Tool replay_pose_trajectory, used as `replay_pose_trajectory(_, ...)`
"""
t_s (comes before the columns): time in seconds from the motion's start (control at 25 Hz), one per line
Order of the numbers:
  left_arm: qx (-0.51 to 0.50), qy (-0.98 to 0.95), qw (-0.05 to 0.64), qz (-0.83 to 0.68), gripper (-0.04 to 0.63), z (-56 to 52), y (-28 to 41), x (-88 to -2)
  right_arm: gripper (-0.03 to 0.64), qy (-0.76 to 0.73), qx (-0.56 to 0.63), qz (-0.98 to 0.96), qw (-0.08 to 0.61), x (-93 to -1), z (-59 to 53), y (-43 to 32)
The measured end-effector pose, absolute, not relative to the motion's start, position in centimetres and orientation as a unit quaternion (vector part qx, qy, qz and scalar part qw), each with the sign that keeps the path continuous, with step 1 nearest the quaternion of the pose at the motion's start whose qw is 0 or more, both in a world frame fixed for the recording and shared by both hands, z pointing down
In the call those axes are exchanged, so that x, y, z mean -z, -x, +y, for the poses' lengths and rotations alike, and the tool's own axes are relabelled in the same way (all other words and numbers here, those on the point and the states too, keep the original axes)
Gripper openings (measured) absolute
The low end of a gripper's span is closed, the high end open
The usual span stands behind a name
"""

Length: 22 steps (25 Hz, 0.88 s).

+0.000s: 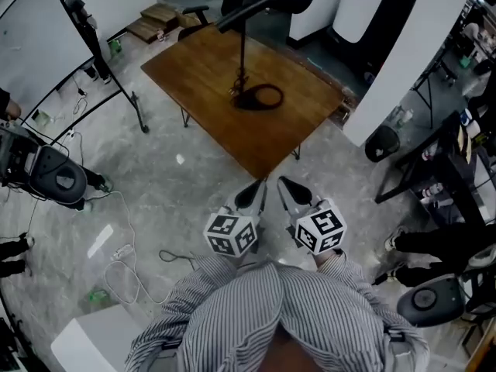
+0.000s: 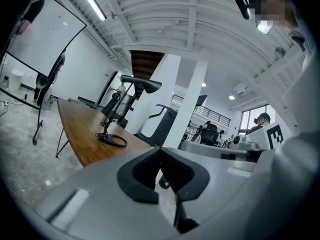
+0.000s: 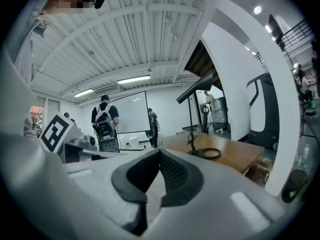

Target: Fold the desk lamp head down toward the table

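— While low over the floor (image 1: pixel 178 200), clenched?
— Yes, left gripper (image 1: pixel 256 188) and right gripper (image 1: pixel 287 186) jaws, both empty.
— Desk lamp (image 1: pixel 271 1)?
— Up on the wooden surface (image 1: pixel 294 122), head high, far ahead.

your shirt (image 1: pixel 267 316): long-sleeved, fine grey-white stripes | your head camera (image 2: pixel 243 7): small, black | your left gripper (image 1: pixel 258 186): pale grey shell, black tapered jaw pads | your right gripper (image 1: pixel 285 184): same build | left marker cube (image 1: pixel 231 234), right marker cube (image 1: pixel 320 228): white faces, black square codes
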<state>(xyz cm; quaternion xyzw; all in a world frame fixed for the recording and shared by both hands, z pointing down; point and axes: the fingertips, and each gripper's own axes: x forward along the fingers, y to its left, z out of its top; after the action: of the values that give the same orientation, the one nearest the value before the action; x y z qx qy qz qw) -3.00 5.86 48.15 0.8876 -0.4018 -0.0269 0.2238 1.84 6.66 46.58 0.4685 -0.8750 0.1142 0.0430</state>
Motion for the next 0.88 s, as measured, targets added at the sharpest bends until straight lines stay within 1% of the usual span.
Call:
replay_pose_trajectory(0.12, 0.023, -0.893, 0.224, -0.389, 0.002, 0.7, 3.2, -47.9, 0.002, -0.477, -0.109, -0.871, 0.037, -45.9, 1.4, -1.5)
replay_pose_trajectory(0.4, 0.026, -0.909, 0.201, -0.364, 0.002, -9.5, 2.5, -45.8, 0.002, -0.485, -0.097, -0.869, 0.023, -44.2, -9.2, -1.3)
replay_pose_trajectory(0.88, 0.034, -0.904, 0.19, -0.382, 0.002, -19.0, 2.1, -44.5, 0.002, -0.483, -0.081, -0.871, 0.025, -42.8, -19.8, -2.9)
